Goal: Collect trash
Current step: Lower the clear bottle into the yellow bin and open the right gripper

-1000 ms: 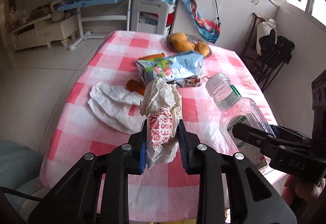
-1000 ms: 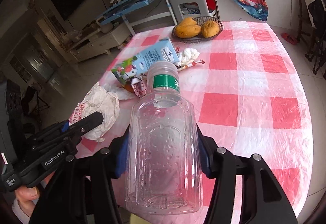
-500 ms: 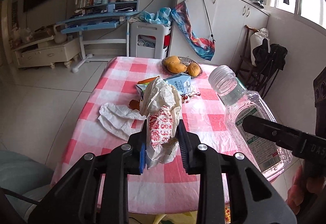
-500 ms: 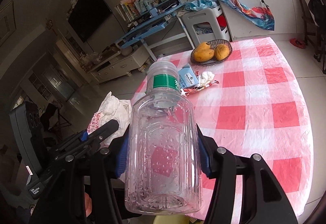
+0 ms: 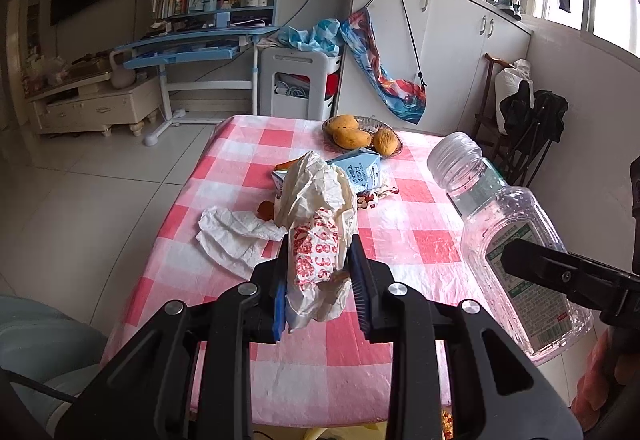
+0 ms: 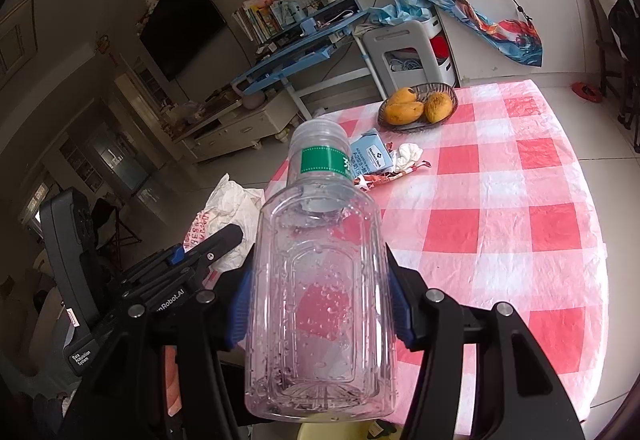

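Trash is already in both grippers: a crumpled cream paper wrapper with red print [image 5: 318, 236] stands between the pads of the left gripper [image 5: 319, 280], its long axis running up and away along the fingers, the loose top flaring well past the fingertips. The jaws are drawn in close and pinch its lower part. Just to the right, the clear, empty plastic bottle with a green neck band [image 6: 320, 272] is clamped across its broad body by the right gripper [image 6: 318, 304], jaws held wide by the bottle's width, cap end pointing forward along the fingers and slightly up.

Both loads hang above the near edge of the red-and-white checked tablecloth [image 5: 404, 208], clear of it. At the bottom of the right wrist view, below the bottle's base, a pale yellow rim [image 6: 316, 428] shows; it may be a bin, though too little is visible to be sure. If so, the drop lies down and back toward the person, and the bottle looks the closer of the two.

Still on the cloth: a flat white crumpled paper [image 5: 232, 236], a light blue carton [image 5: 360, 168] and small wrappers beside it.
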`<state>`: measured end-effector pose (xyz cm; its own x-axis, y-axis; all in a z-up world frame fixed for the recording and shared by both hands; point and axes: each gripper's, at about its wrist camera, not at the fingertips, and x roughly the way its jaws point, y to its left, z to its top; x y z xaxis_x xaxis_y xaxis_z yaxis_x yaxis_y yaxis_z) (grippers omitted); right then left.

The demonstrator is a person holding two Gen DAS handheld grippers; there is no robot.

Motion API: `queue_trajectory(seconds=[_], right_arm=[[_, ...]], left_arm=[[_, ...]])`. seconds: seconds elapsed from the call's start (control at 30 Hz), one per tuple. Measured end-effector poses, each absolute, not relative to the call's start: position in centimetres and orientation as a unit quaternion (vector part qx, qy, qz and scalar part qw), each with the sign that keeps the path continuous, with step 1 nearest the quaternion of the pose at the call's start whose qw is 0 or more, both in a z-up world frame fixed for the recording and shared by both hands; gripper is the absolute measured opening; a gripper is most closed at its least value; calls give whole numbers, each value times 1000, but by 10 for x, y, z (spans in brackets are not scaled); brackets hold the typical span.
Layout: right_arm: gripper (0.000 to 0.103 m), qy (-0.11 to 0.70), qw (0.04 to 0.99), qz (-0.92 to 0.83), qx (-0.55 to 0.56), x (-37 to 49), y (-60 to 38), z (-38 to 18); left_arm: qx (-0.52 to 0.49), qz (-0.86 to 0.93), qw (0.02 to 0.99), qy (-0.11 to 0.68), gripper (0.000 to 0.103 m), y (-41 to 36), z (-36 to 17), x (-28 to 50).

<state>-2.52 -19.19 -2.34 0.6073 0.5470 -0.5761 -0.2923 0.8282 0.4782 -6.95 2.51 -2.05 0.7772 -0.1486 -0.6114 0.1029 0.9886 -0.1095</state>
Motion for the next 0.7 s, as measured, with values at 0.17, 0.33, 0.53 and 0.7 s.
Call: queue_trajectory(seconds=[0.17, 0.33, 0.53, 0.7], right_arm=[[55, 375, 878, 247, 166, -29, -188, -26], [55, 380, 875, 254, 159, -30, -184, -28], [55, 384, 877, 255, 138, -41, -177, -28], [55, 393, 873, 250, 145, -66, -174, -35]], left_arm=[[-32, -67, 942, 326, 26, 23, -20, -69], [-31, -67, 944, 322, 26, 25, -19, -71], [-35, -69, 946, 316, 26, 26, -16, -73], [-36, -72, 948, 307, 26, 28, -13, -78]])
